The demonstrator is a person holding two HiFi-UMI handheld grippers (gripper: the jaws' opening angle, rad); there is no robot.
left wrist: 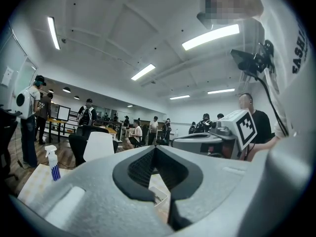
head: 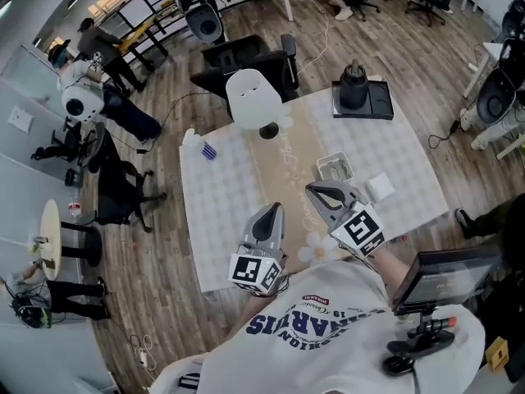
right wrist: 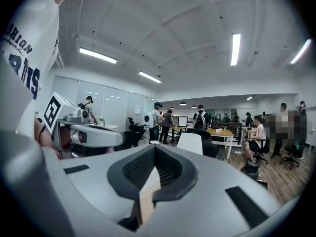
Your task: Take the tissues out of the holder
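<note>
L gripper (head: 276, 209), R gripper (head: 312, 189) over table (head: 221, 212) nr edge

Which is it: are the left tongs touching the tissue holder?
Apart. The head view shows bare tablecloth between the left tongs and the tissue holder.

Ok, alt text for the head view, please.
A person at a white table holds the left gripper and right gripper shut and empty over its near edge. A tissue holder sits just beyond the right gripper, a tissue beside it.
</note>
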